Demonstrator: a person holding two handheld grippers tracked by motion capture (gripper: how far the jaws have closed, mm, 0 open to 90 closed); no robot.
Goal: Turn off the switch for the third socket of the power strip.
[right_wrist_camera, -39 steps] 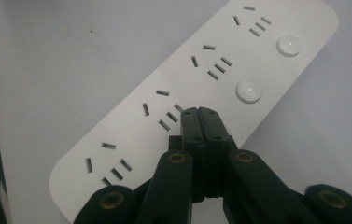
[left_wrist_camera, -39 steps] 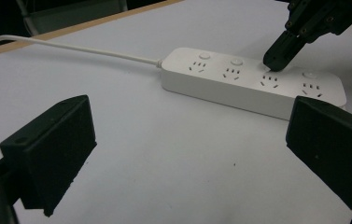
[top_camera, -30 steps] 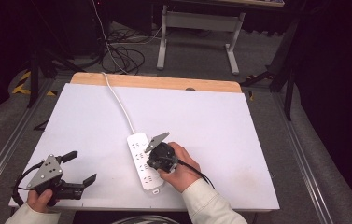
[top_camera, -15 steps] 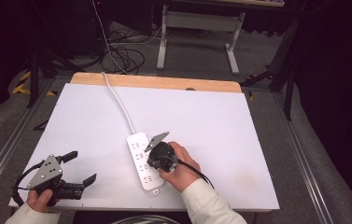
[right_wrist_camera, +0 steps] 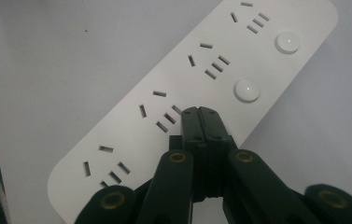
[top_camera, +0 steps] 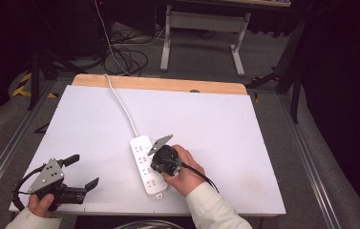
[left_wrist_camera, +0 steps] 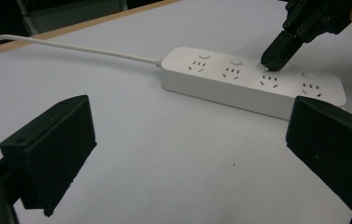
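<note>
A white power strip (top_camera: 145, 167) lies on the white table top (top_camera: 225, 124), and its cord (top_camera: 120, 107) runs off to the far edge. My right gripper (top_camera: 156, 153) is shut and points down at the strip. In the right gripper view its closed tips (right_wrist_camera: 200, 113) rest on the strip (right_wrist_camera: 131, 126) in the row of round switch buttons (right_wrist_camera: 247, 89), covering one spot. The left gripper view shows that same tip (left_wrist_camera: 272, 60) touching the strip (left_wrist_camera: 229, 86). My left gripper (top_camera: 83, 171) sits near the front left corner, open and holding nothing, aimed toward the strip (left_wrist_camera: 190, 154).
A wooden strip (top_camera: 158, 85) edges the table's far side. Metal rails (top_camera: 5, 152) run along both sides. Beyond the table are floor cables (top_camera: 125, 55) and a white stand (top_camera: 201, 24). The person's right sleeve (top_camera: 211, 210) comes in at the front.
</note>
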